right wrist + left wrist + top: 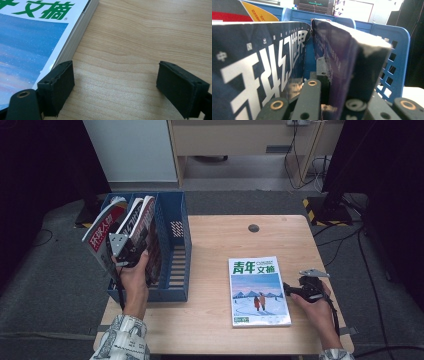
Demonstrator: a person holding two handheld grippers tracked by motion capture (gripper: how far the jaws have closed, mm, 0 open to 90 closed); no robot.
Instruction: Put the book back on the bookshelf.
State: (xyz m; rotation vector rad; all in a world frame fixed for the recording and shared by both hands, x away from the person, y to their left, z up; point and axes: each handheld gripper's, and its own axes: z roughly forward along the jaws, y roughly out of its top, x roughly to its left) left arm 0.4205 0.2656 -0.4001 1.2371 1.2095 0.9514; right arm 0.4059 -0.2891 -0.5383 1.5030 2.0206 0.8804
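Inspector A: Near right of the worktop [215,330], the right gripper [290,290] rests low by the right edge of the flat-lying magazine [259,292]. Its jaws stand wide apart with bare wood between them; one pad sits just beside the magazine's edge, gripping nothing.

Inspector B: Confirmed. That magazine has green lettering and a snow scene on its cover, face up. And the left side?

Inspector A: The left gripper [136,251] is raised at the blue file rack [175,255] on the left edge. Its jaws are closed on the dark book [352,75], which stands tilted in the rack.

Inspector B: Beside it leans another magazine with white characters [262,72], and farther left a red-titled one [102,234]
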